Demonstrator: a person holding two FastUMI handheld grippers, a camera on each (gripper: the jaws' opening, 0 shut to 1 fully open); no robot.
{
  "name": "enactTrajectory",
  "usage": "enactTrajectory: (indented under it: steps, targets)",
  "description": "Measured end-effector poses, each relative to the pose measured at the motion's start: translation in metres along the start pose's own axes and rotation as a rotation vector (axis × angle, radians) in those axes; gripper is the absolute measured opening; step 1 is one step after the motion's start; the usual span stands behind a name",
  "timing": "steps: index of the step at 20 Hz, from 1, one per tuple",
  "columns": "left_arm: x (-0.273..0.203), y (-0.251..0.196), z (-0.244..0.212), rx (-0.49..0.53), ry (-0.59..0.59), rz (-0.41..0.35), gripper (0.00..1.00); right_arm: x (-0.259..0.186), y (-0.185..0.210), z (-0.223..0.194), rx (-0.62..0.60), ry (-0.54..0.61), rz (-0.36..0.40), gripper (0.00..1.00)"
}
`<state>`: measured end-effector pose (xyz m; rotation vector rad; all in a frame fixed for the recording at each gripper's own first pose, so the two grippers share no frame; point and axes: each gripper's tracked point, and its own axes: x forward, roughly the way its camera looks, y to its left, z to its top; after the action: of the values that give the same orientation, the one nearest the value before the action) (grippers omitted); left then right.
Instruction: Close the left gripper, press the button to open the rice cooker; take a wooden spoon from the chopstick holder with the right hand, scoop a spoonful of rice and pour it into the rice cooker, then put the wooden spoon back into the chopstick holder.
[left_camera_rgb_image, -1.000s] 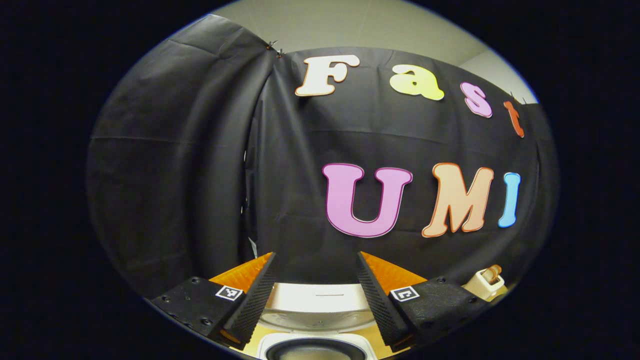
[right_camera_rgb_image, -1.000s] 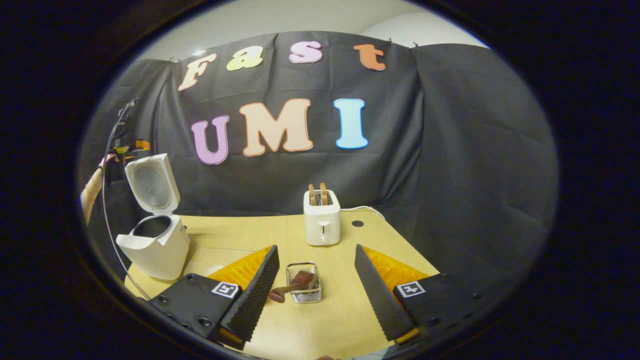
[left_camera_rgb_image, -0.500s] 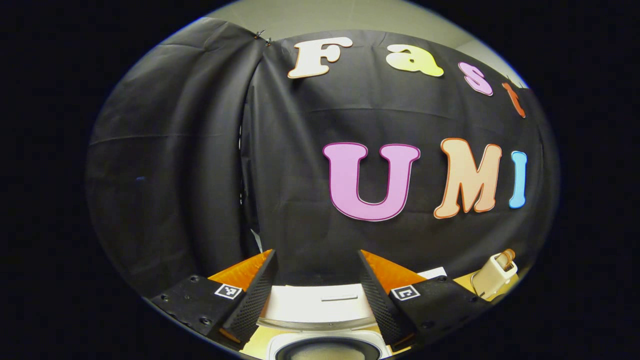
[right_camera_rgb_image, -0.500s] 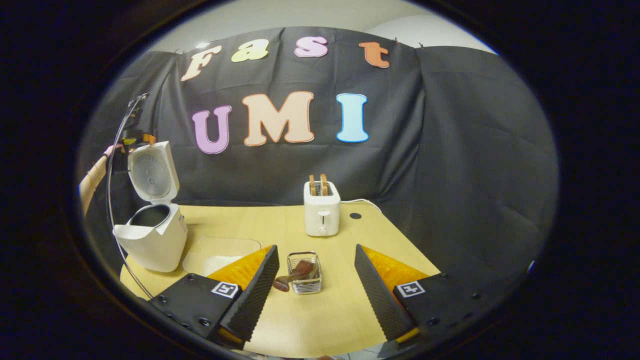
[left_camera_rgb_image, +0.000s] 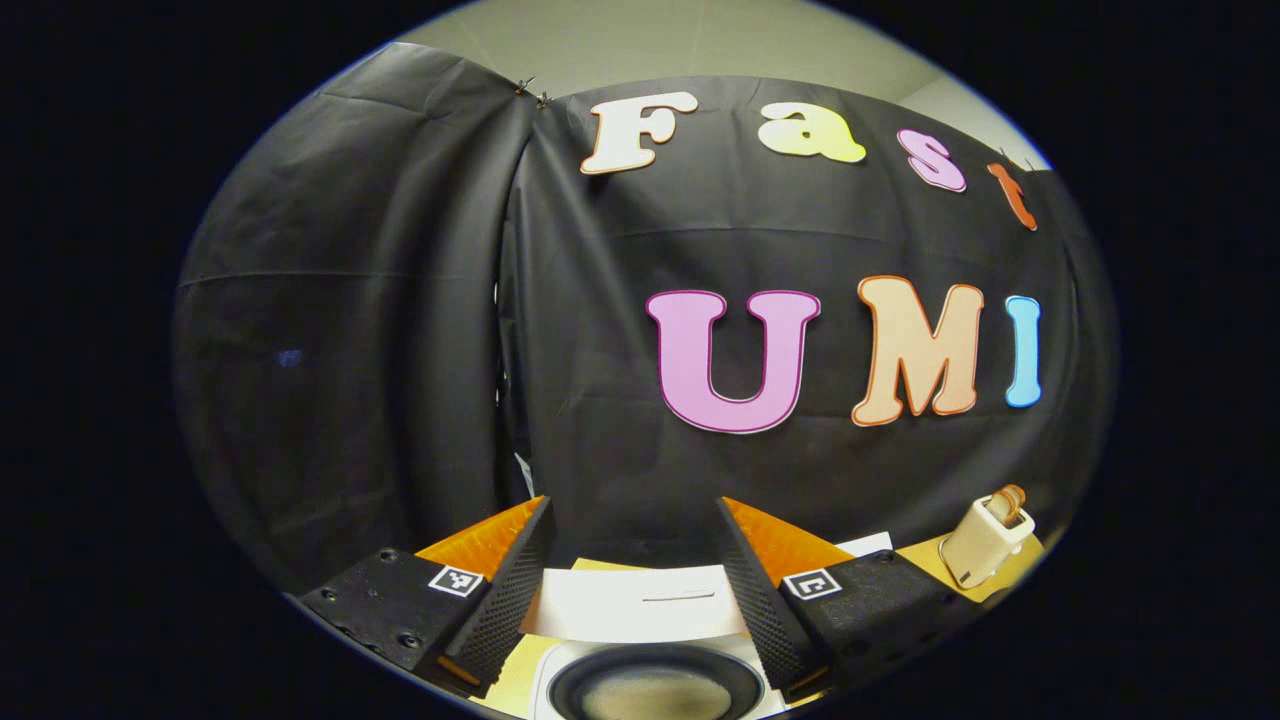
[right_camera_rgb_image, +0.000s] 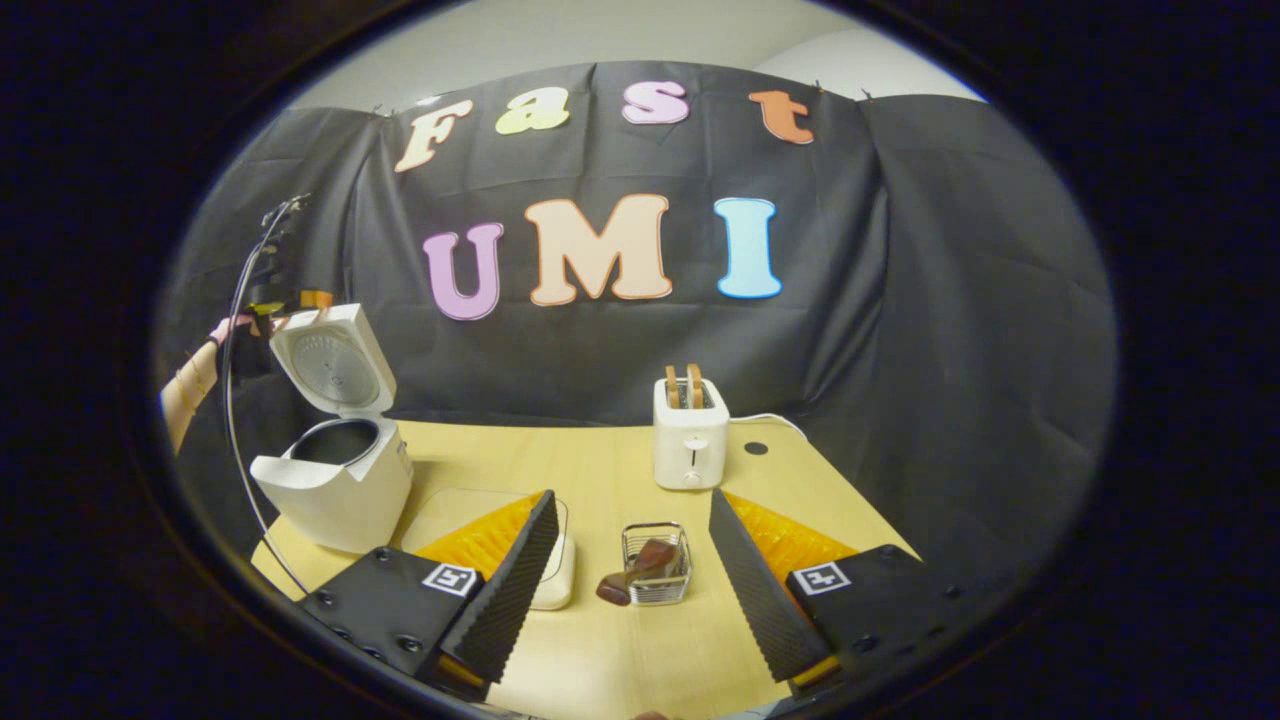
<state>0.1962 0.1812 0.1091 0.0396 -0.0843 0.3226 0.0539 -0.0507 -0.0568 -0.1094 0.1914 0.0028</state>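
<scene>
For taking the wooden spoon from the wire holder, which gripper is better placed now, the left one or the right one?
The right gripper. Its jaws stand open, with the wooden spoon and the chopstick holder on the table just ahead of them. The left gripper hovers over the open rice cooker, away from the holder.

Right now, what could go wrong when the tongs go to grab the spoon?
The wooden spoon leans over the rim of the light wire chopstick holder, so pulling it sideways might tip the holder. The right tongs are open, and a finger could bump the holder first. The rice cooker lid stands up, so a full spoon could knock it and spill.
</scene>
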Motion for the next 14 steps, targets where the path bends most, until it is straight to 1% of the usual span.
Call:
enactTrajectory:
  steps: [3,6,7,8,9,10,13,14]
  targets:
    - [-0.033,-0.002,-0.023,-0.003,0.004,0.005,0.93,0.007,0.005,0.005,0.003,-0.012,0.019,0.95]
    - [-0.063,-0.005,-0.056,-0.005,0.031,0.012,0.93,0.011,0.011,0.009,-0.001,-0.023,0.036,0.95]
    - [-0.073,-0.005,-0.069,-0.007,0.049,0.013,0.89,0.012,0.012,0.011,-0.005,-0.027,0.041,0.95]
    - [-0.082,-0.005,-0.084,-0.011,0.065,0.013,0.92,0.013,0.015,0.013,-0.005,-0.032,0.050,0.95]
    - [-0.091,-0.006,-0.097,-0.009,0.080,0.009,0.89,0.014,0.017,0.014,-0.003,-0.034,0.056,0.95]
    - [-0.098,-0.006,-0.108,-0.009,0.093,0.005,0.93,0.015,0.019,0.014,-0.001,-0.035,0.064,0.95]
    - [-0.109,-0.004,-0.147,-0.011,0.144,0.009,0.93,0.019,0.022,0.015,-0.001,-0.034,0.077,0.95]
    - [-0.111,-0.004,-0.160,-0.029,0.163,0.013,0.93,0.019,0.023,0.016,-0.002,-0.035,0.080,0.95]
